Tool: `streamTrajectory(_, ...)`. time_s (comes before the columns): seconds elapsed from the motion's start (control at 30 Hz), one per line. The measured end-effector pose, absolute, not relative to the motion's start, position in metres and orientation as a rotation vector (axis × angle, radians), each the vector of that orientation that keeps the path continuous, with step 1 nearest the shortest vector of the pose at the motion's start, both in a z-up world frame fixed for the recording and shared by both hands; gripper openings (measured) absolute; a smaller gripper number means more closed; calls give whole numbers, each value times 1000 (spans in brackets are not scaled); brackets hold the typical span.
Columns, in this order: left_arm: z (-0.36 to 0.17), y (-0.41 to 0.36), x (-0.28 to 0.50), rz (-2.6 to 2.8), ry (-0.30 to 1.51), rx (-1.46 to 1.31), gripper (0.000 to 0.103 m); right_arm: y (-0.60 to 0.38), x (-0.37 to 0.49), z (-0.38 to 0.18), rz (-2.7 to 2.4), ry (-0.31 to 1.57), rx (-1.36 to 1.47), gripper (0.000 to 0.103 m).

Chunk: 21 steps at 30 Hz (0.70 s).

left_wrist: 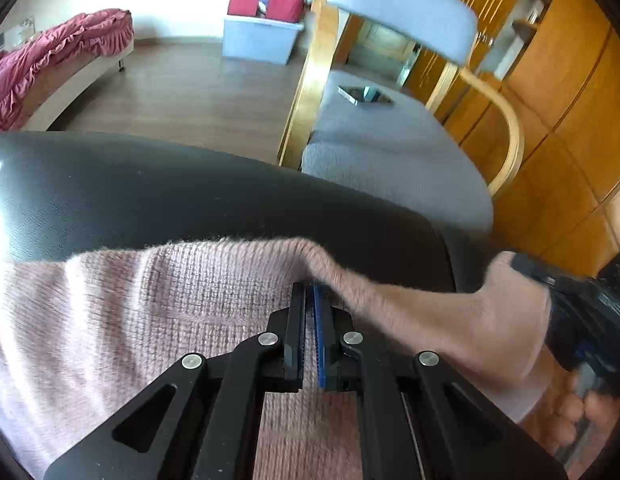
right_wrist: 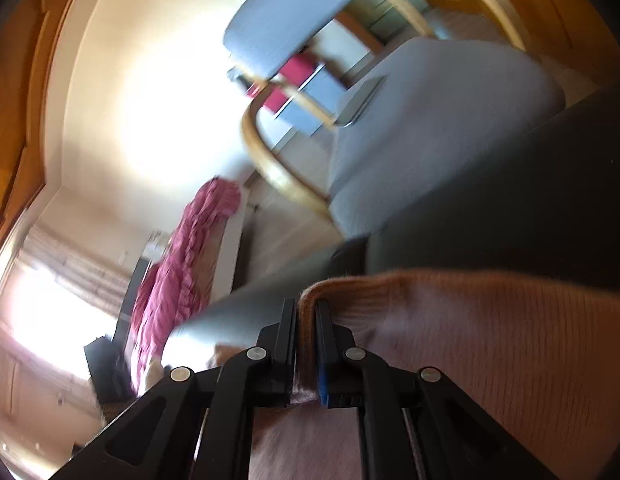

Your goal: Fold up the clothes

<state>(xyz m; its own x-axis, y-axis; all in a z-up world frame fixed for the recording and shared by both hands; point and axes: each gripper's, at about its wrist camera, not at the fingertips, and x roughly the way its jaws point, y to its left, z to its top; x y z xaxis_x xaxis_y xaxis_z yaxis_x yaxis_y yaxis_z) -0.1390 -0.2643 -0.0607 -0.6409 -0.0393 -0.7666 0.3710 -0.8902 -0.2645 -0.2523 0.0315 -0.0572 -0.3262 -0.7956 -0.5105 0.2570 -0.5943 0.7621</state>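
Pink knit sweater (left_wrist: 158,312) clamped by both grippers' jaws.

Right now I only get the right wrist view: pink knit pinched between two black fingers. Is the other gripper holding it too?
Observer: Yes. The left gripper is shut on the sweater, near its far edge.
Visitor: Is the cloth hanging in the air?
Observer: Mostly not. To the left gripper's left, it lies spread on a black surface.
Visitor: What connects the two grippers?
Observer: A raised band of knit runs from the left gripper's tip to the right gripper.
Visitor: Who moves that one?
Observer: A person's hand shows on its handle, at lower right.
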Motion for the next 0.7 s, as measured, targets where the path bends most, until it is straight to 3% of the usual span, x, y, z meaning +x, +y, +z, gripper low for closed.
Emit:
streamTrajectory(0.1,-63,-260,-134,-2615,482,1123,4,32,-268,-72,-2051,-734,1227,7)
streamTrajectory(0.23,-65,-267,-136,-2622,549,1122,5,35,-288,-78,-2098,-739,1192,8)
streamTrajectory(0.4,-67,-267,-138,-2627,560,1115,5,38,-298,-66,-2268,-636,1207,23)
streamTrajectory(0.5,-69,-266,-141,-2626,561,1114,5,41,-282,-46,-2419,-497,1133,23)
streamTrajectory(0.7,-63,-264,-133,-2567,476,1079,5,4,-220,-23,-2371,-34,1005,24)
